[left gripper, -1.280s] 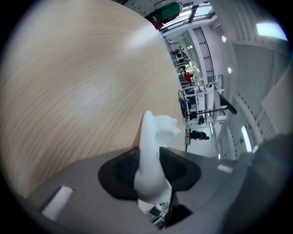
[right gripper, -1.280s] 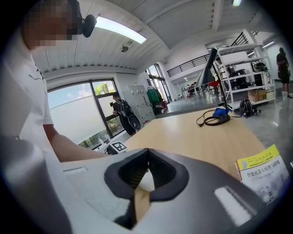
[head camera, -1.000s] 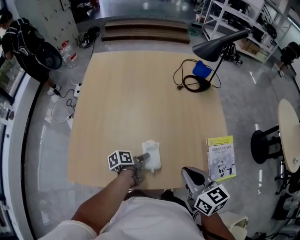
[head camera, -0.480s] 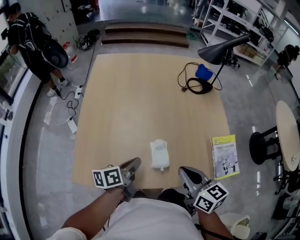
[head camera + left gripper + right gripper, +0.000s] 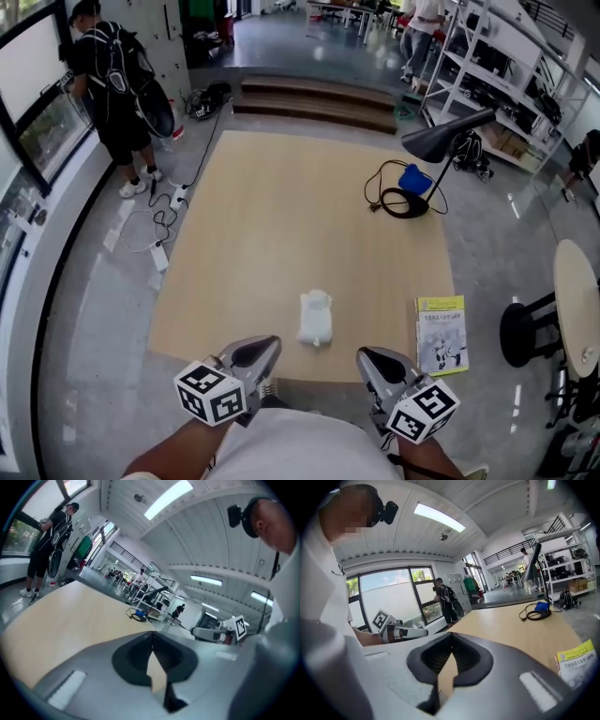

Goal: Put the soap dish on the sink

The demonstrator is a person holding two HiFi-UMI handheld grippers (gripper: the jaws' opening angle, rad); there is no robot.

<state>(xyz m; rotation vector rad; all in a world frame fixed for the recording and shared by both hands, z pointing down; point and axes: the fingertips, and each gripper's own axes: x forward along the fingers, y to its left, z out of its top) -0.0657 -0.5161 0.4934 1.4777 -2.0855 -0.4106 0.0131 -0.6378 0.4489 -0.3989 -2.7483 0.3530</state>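
The white soap dish [image 5: 315,317] lies flat on the light wooden table [image 5: 281,216], near its front edge, with nothing touching it. My left gripper [image 5: 265,345] is held off the table's front edge, to the near left of the dish, with its jaws shut and empty. The left gripper view shows its black pads [image 5: 140,660] meeting at the tips over bare tabletop. My right gripper [image 5: 367,356] is beside it, to the near right of the dish, likewise shut on nothing; its pads [image 5: 464,660] touch. Each gripper shows in the other's view.
A yellow-green booklet [image 5: 441,335] lies at the table's front right corner. A black desk lamp [image 5: 441,141] with coiled cable and a blue object [image 5: 413,178] stand at the far right. A person [image 5: 117,94] stands far left. A stool [image 5: 525,328] and round table [image 5: 577,291] are at the right.
My left gripper was open at the soap dish; it has let go, drawn back off the front edge, risen and shut. The dish stays on the table. The right gripper rose slightly.
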